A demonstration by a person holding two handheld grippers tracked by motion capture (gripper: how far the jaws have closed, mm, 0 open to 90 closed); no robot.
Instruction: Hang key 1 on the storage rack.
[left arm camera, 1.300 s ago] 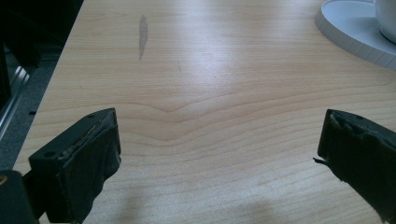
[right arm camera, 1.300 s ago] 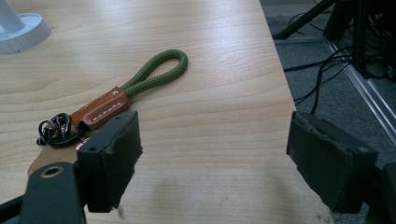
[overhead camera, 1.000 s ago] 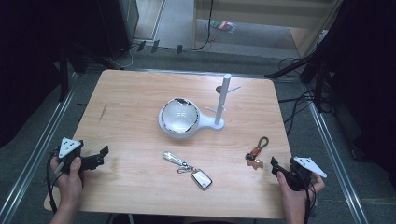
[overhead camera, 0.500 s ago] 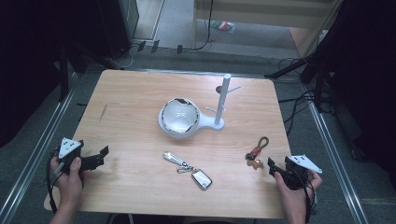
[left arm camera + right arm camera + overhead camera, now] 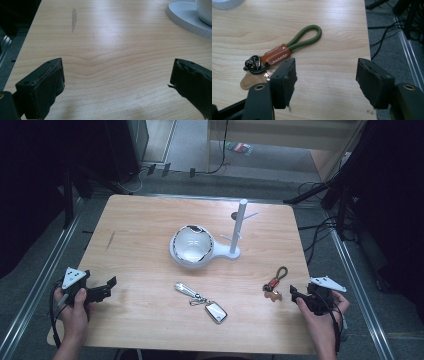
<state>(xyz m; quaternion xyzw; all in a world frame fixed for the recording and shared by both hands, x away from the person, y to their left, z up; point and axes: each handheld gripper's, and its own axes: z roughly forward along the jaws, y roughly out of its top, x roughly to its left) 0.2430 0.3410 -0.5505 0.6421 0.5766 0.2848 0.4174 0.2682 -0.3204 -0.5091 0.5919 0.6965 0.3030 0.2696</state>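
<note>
My right gripper [image 5: 295,296] has come up a little off the table [image 5: 150,220] and edged toward the keychain [image 5: 276,281] since the earlier frames; my left gripper [image 5: 111,284] stays put. Right jaws have just been closing but are still parted, nothing between them, bare wood in the gap. The keychain, green loop with tan leather tag [image 5: 275,55], lies near the table's right edge, just beyond and beside one right jaw, not gripped. Left jaws gape wide over bare wood, holding nothing. Key fob [image 5: 215,311] lies mid-front, white stand [image 5: 235,251] behind it.
</note>
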